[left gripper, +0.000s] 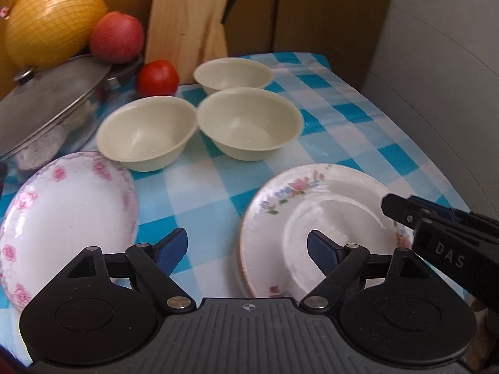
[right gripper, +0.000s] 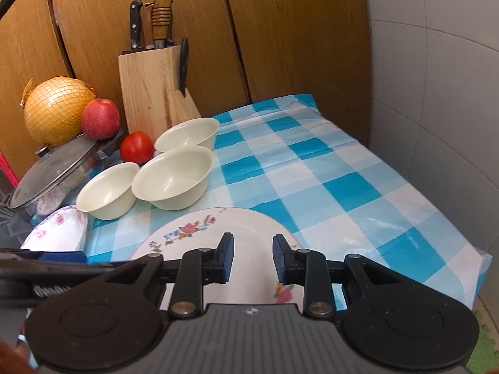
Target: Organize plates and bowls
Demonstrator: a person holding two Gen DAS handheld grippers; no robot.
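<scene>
Three cream bowls stand on the blue checked cloth: one at the left (left gripper: 146,132), one beside it (left gripper: 249,123), one behind (left gripper: 233,73). A pink-flowered plate (left gripper: 65,215) lies at the near left. A floral plate (left gripper: 318,230) lies at the near right, with what looks like another plate's rim under it. My left gripper (left gripper: 248,249) is open and empty above the cloth between the two plates. My right gripper (right gripper: 253,260) is open and empty over the floral plate (right gripper: 215,230); it also shows in the left wrist view (left gripper: 405,210).
A lidded pot (left gripper: 53,106) stands at the left with a netted pomelo (left gripper: 53,20) and an apple (left gripper: 118,37) on it. A tomato (left gripper: 158,77) and a knife block (right gripper: 149,87) sit behind the bowls. A wooden wall is at the back, a tiled wall (right gripper: 436,99) at the right.
</scene>
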